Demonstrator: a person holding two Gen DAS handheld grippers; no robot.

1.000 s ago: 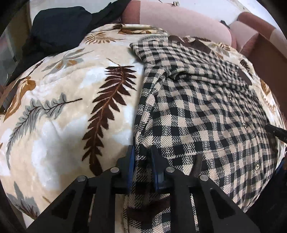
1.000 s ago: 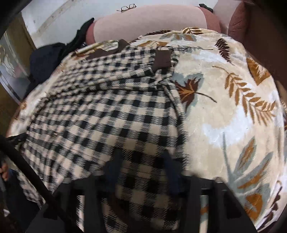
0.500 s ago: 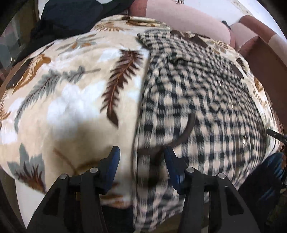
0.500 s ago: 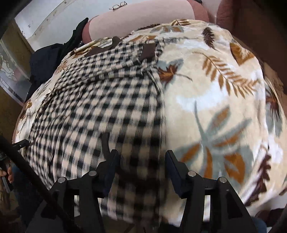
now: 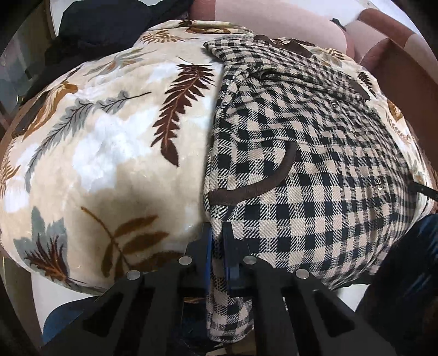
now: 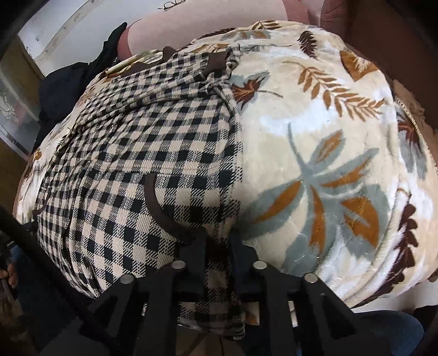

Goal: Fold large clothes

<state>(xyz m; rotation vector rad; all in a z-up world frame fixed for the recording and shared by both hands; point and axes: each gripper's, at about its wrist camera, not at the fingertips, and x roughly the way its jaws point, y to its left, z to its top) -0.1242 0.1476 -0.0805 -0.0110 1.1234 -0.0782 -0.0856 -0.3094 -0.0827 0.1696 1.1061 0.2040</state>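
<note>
A black-and-cream checked shirt (image 5: 314, 169) with brown trim lies flat on a leaf-print blanket (image 5: 109, 142), its sleeves folded in. It also shows in the right wrist view (image 6: 153, 153). My left gripper (image 5: 217, 246) is shut on the shirt's near left hem corner. My right gripper (image 6: 217, 252) is shut on the near right hem corner. Cloth hangs down between each pair of fingers over the blanket's (image 6: 328, 169) front edge.
A dark garment pile (image 5: 90, 30) sits at the far left beyond the blanket. Pink cushions (image 5: 273, 19) lie along the back. A brown chair back (image 5: 405, 71) stands at the far right. A pair of glasses (image 6: 175, 4) rests on a far pink cushion.
Both grippers were open around the hem half a second ago; now both have shut on the shirt's near corners.
</note>
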